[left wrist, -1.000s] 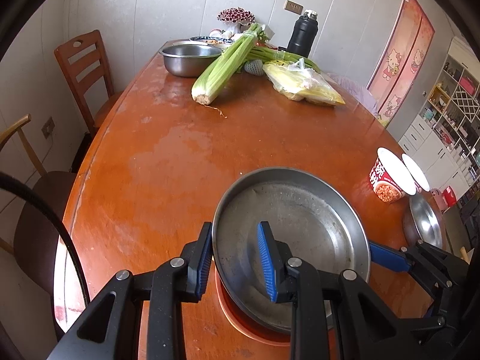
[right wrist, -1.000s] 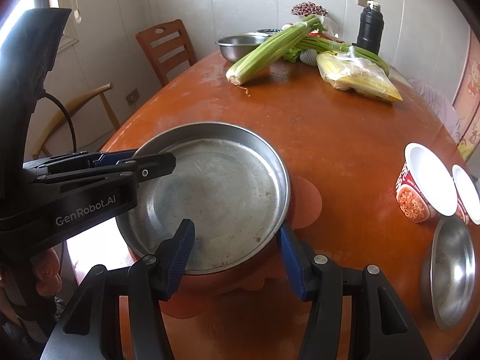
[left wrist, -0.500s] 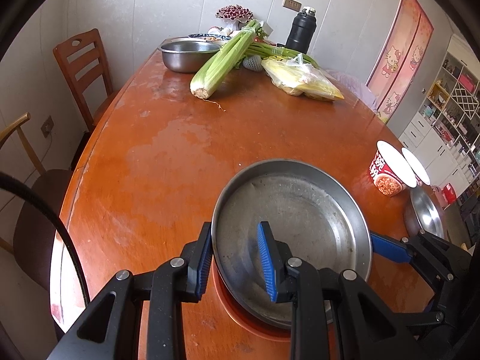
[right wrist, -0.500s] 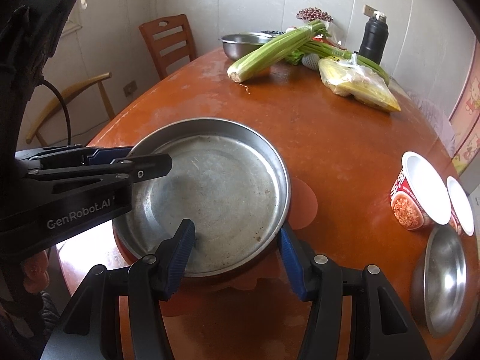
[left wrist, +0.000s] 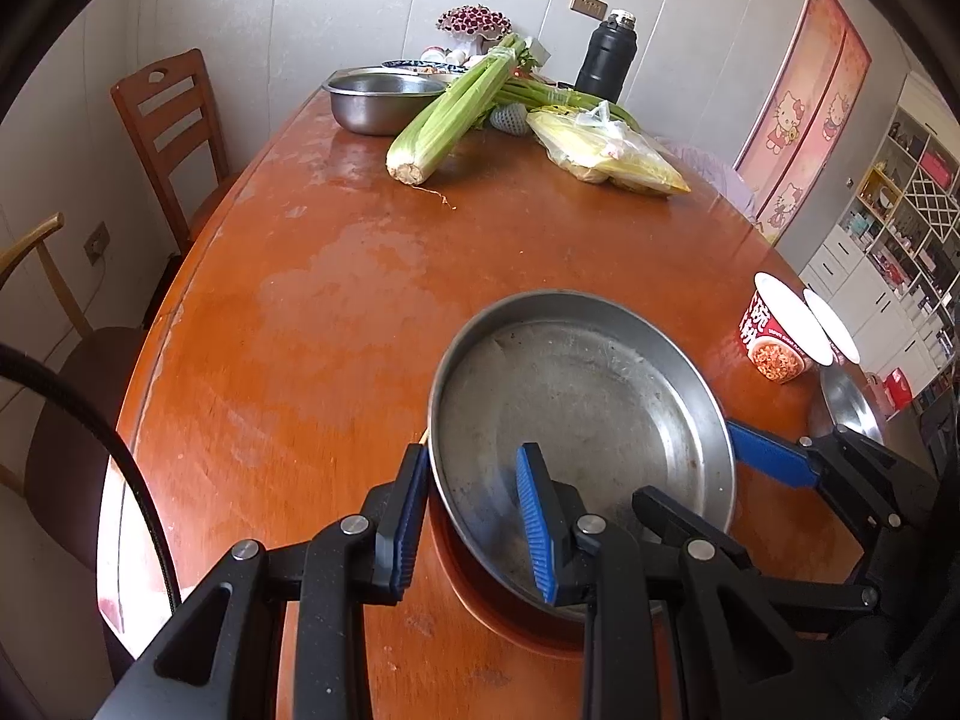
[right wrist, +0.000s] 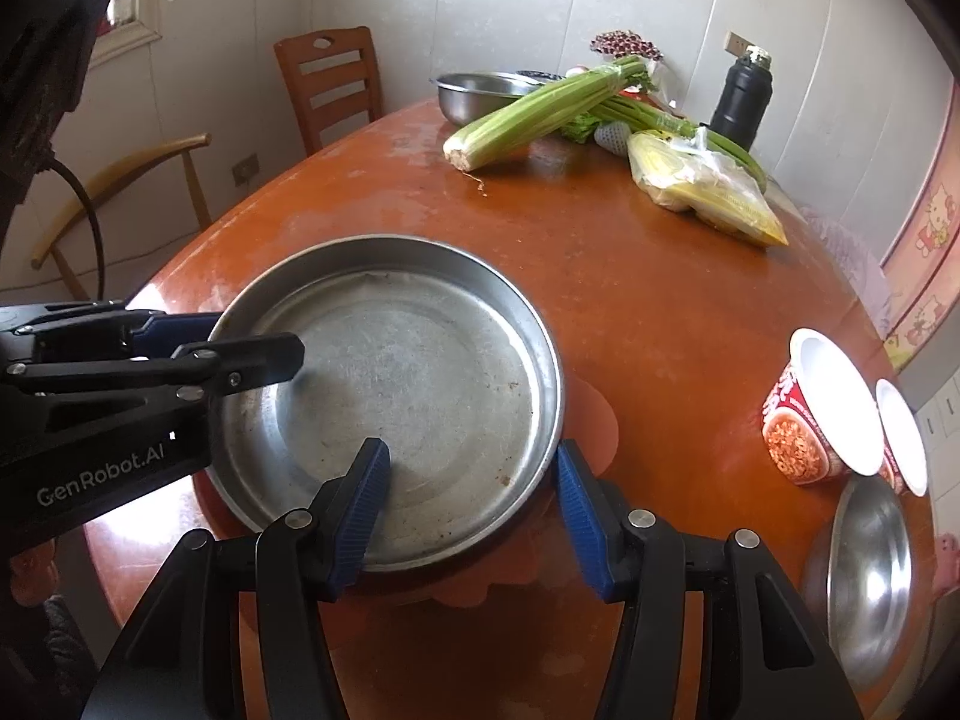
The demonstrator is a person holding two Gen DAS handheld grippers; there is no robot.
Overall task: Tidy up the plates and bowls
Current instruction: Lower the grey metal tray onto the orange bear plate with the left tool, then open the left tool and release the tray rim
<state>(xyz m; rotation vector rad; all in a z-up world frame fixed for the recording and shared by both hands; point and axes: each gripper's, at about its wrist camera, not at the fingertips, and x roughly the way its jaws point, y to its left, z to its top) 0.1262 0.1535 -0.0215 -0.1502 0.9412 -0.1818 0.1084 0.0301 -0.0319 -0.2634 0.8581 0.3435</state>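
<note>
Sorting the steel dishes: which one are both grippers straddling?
The wide shallow steel pan nearest the cameras; the deep bowl sits at the far end, the small bowl at the right edge.

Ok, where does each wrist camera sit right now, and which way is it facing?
Left wrist: behind the left gripper, facing down the orange wooden table; its fingers straddle the round steel pan's near-left rim.
Right wrist: behind the right gripper, facing likewise; its fingers straddle the pan's near-right rim.
Shared: pan, celery bunch, each other's gripper.
</note>
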